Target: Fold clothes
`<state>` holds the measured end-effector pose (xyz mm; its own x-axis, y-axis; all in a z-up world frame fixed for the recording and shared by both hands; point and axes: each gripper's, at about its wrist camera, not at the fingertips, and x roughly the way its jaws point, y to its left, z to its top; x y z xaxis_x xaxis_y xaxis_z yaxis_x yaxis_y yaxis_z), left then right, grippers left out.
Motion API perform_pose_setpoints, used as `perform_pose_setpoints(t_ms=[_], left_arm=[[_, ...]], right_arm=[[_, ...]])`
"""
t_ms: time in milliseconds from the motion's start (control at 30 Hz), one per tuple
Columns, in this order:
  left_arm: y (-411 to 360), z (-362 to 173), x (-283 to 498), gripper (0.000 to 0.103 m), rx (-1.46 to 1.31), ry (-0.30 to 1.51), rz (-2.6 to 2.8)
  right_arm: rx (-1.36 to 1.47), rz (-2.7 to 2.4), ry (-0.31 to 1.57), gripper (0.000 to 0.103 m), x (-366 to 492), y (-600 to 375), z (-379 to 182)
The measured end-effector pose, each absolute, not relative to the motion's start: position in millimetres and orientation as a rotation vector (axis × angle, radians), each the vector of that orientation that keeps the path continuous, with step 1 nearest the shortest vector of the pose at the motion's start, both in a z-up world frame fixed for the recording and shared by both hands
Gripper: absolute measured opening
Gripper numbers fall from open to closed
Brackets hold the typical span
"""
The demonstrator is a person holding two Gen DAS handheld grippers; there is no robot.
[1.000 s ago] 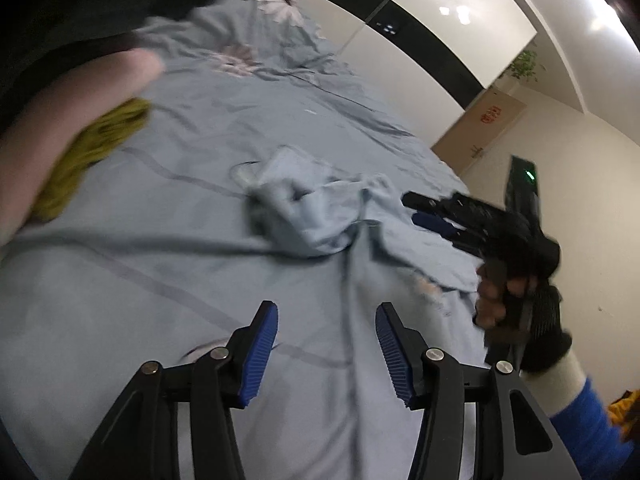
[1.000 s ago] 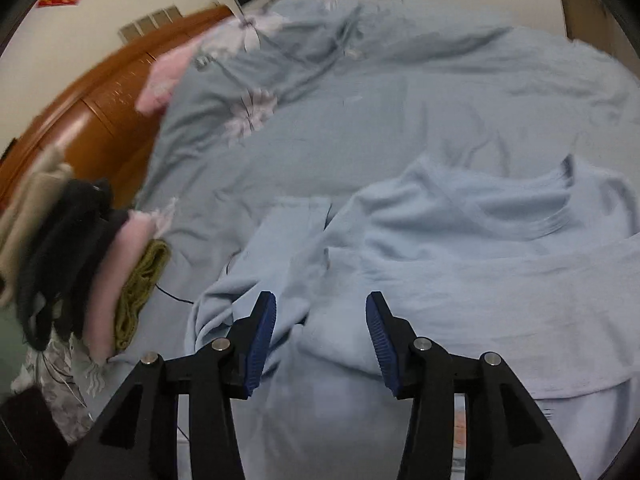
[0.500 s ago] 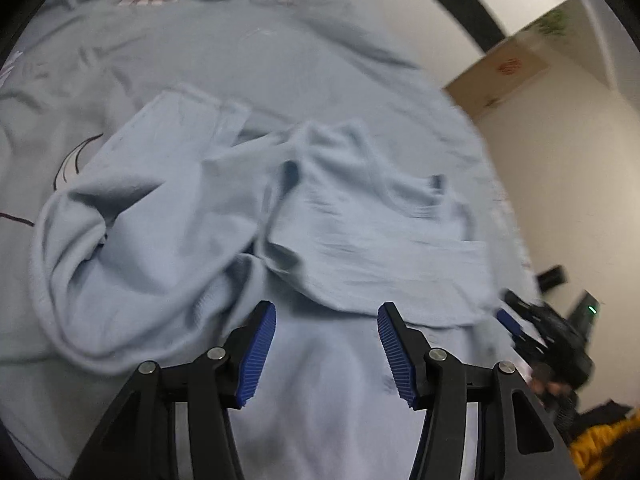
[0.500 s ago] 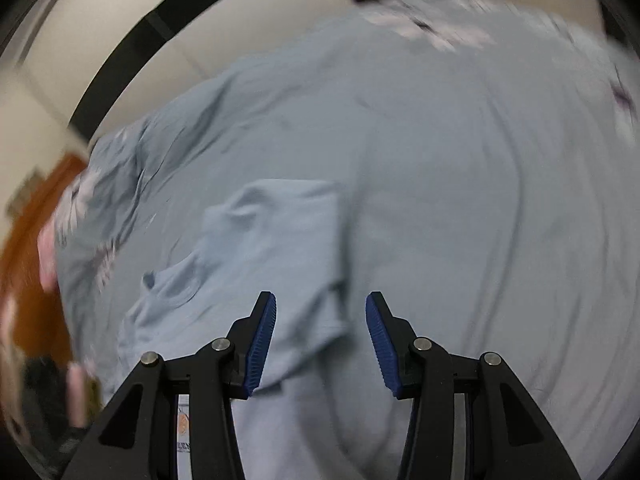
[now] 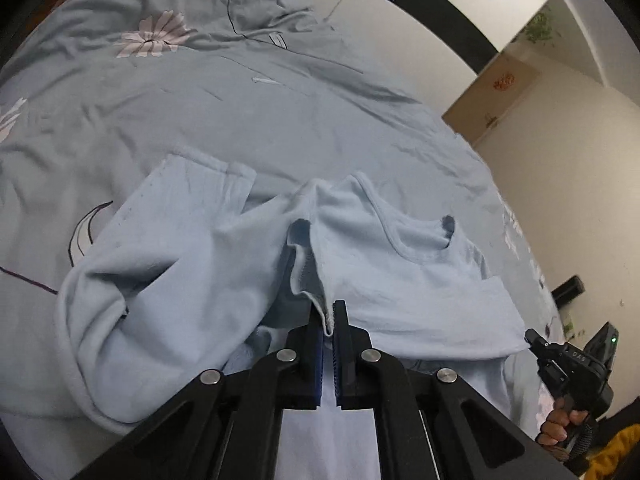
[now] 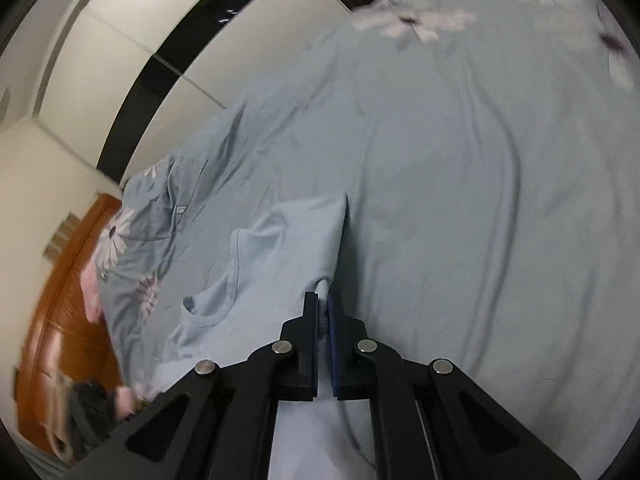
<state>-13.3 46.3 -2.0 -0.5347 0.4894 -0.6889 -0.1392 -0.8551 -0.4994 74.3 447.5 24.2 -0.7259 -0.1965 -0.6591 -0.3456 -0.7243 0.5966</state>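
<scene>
— Both sets of jaws, apart 0.5 s ago, are now shut on cloth?
— Yep. L gripper [image 5: 329, 316] clamps light-blue shirt [image 5: 400, 280] hem; R gripper [image 6: 323, 312] pinches its far-right edge. Shirt lies crumpled mid-bedsheet [image 5: 280, 120].

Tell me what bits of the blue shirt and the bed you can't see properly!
- Left wrist view: the light blue shirt's bottom part is hidden behind the left gripper.
- Right wrist view: the right gripper covers the pinched edge.
- Right wrist view: the clothes pile and bedsheet flowers are blurred.
</scene>
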Motion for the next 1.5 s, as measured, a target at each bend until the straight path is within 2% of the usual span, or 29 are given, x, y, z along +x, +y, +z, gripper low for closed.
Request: perform_pose_setpoints(t_ms=[100,233,300,400,500,667,833,1000,1267,1300,1367,1500], left_arm=[[43,-16,-16,0.005,-1.315,-0.573,2.37],[31,-15,-9,0.011,-1.31,-0.591,2.292],[18,-2,2,0.03,-1.288,-0.548,2.28],[-8,26,15,0.051,-1.175,-0.515,2.363],[-28,46,9,0.055,-1.112,-0.488,2.524],[-52,29,-29,0.055,-1.259,-0.485,2.622],[-52,-1,-62,0.055,-1.356,-0.525,2.548],[-58,-18,-96,0.053,-1.46,-0.658,2.477],[-52,-27,-126,0.053,-1.52,-0.626,2.532],[-50,-26,-126,0.041,-1.531,-0.614,2.531],[-50,-20,-124,0.003,-1.531,-0.604,2.548],[-63,11,-110,0.003,-1.421,-0.66,2.654]], right_arm=[[-1.163,2.597,1.064,0.004,80,445,19],[-1.215,2.574,1.036,0.004,80,442,9],[-1.24,2.598,0.994,0.006,79,438,13],[-1.203,2.628,0.858,0.007,91,435,29],[-1.039,2.679,0.724,0.008,107,427,54],[-0.873,2.819,0.771,0.011,106,401,78],[-0.78,2.926,0.74,0.015,88,378,77],[-0.748,2.996,0.671,0.017,94,373,58],[-0.695,3.019,0.762,0.017,108,386,54],[-0.695,3.018,0.775,0.017,108,387,53],[-0.696,3.017,0.797,0.017,108,390,51],[-0.69,3.014,0.835,0.017,108,394,49]])
